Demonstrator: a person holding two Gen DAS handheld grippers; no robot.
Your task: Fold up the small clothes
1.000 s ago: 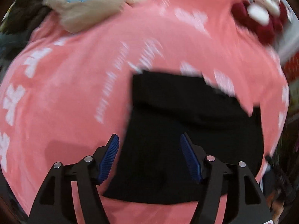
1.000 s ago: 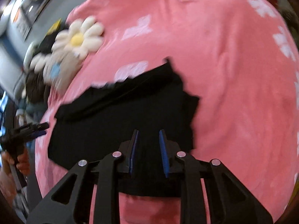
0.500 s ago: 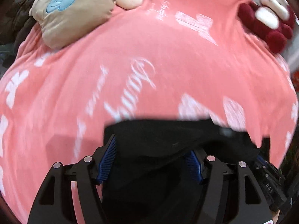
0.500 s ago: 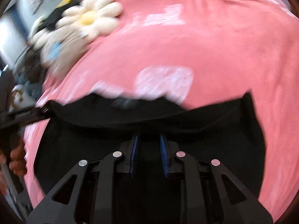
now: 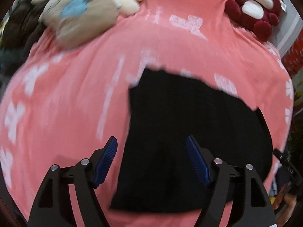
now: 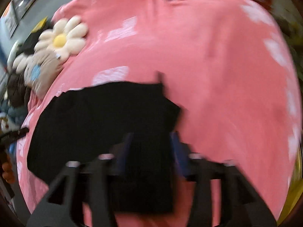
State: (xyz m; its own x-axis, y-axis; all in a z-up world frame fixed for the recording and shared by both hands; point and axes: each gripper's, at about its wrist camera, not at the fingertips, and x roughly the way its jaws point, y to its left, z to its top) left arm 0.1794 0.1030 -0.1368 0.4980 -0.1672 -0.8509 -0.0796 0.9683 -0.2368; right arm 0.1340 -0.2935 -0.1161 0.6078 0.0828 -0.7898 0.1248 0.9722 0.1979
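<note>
A black garment lies folded on the pink blanket. My left gripper is open and empty, held above the garment's left edge, with one blue pad over the blanket and the other over the cloth. In the right wrist view the garment lies spread to the left. My right gripper is blurred by motion; its jaws stand apart over the garment's near right corner and I see no cloth between them.
A tan cushion with a daisy plush lies at the blanket's far left, also seen in the right wrist view. A red and white teddy sits at the far right. The other gripper shows at the left edge.
Both grippers have pulled back from the garment's far edge toward its near side. The right gripper's jaws, nearly shut before, now stand wider apart. The garment lies flat, folded over.
</note>
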